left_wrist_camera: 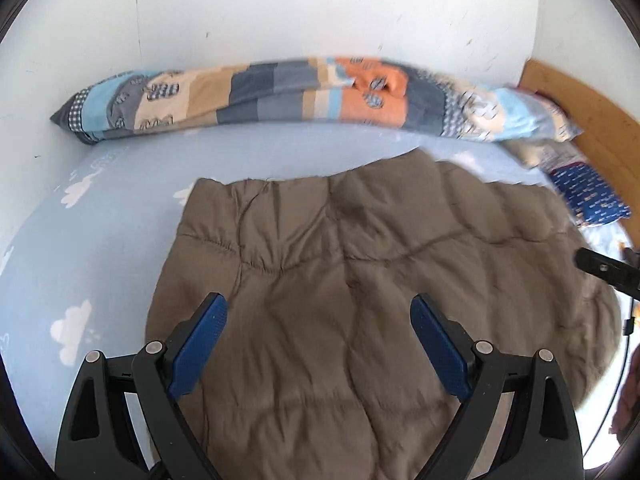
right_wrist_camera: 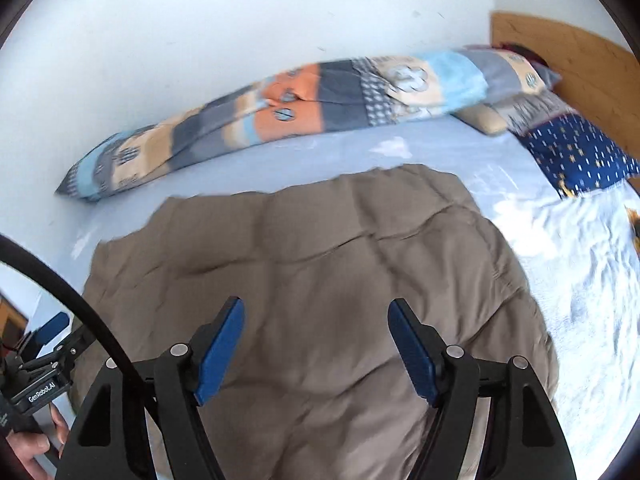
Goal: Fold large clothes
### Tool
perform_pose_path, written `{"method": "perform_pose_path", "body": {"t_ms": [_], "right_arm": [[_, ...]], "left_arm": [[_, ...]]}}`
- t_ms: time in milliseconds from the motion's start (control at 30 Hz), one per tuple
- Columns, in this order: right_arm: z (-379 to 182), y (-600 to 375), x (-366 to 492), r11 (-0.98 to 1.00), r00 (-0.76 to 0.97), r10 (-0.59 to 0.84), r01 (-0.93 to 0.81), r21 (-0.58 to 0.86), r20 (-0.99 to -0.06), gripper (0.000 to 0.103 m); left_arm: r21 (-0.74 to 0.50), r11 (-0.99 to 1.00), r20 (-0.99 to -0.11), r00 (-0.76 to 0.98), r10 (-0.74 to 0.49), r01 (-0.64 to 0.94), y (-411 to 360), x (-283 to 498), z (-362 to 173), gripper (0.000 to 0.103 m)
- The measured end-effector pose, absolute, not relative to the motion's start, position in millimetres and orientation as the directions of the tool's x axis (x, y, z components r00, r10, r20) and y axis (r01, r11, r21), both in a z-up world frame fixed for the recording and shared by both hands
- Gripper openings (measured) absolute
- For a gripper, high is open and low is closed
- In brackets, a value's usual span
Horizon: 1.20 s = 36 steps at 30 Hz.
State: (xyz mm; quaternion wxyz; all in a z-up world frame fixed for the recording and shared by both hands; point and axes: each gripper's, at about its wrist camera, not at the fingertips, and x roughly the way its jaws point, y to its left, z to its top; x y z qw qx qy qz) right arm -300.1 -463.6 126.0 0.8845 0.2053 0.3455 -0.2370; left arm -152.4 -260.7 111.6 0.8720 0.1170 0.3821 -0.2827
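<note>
A brown quilted garment (left_wrist_camera: 360,280) lies spread flat on the light blue cloud-print bed sheet (left_wrist_camera: 80,240). It also fills the middle of the right wrist view as the same garment (right_wrist_camera: 320,260). My left gripper (left_wrist_camera: 318,300) hovers over its near part, open, with nothing between the blue pads. My right gripper (right_wrist_camera: 316,304) hovers over the garment's right part, also open and holding nothing. One finger of the right gripper (left_wrist_camera: 600,270) shows at the right edge of the left wrist view. The left gripper (right_wrist_camera: 52,328) shows at the lower left of the right wrist view, held by a person's hand (right_wrist_camera: 32,448).
A rolled patchwork duvet (left_wrist_camera: 280,96) lies along the white wall (left_wrist_camera: 320,8) behind the garment. A navy patterned pillow (right_wrist_camera: 580,156) and a wooden headboard (right_wrist_camera: 580,52) are at the right. A black cable (right_wrist_camera: 80,300) crosses the lower left of the right wrist view.
</note>
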Motion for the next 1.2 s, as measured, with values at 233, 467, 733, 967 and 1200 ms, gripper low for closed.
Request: {"method": "perform_pose_path", "body": {"t_ms": [233,467,733,967,1200], "right_arm": [[83.1,-504.6,-274.4,0.763,0.544,-0.202,0.609,0.218,-0.814,0.083],[61.4,-504.7,-254.0,0.787,0.493,-0.202,0.596,0.16,-0.846,0.097],[93.5,-493.4,-293.7,0.797,0.574,-0.249,0.579,0.173,-0.78,0.092],[118.0,-490.7,-386.9,0.724,0.6,-0.307,0.651,0.228,-0.739,0.092],[101.1,-490.7,-440.9,0.687,0.567,-0.261,0.678,0.262,-0.782,0.055]], "left_arm": [[-0.059,0.823,-0.815,0.449,-0.367,0.565,-277.7,-113.1,72.6,0.094],[-0.046,0.822,-0.865,0.389,-0.317,0.567,-293.5,-93.6,55.3,0.098],[-0.153,0.828,-0.81,0.412,-0.418,0.54,-242.4,-138.9,94.7,0.097],[-0.112,0.844,-0.774,0.487,-0.405,0.524,-182.3,-212.7,104.9,0.097],[-0.051,0.85,-0.765,0.527,-0.371,0.524,-169.3,-245.5,95.7,0.097]]}}
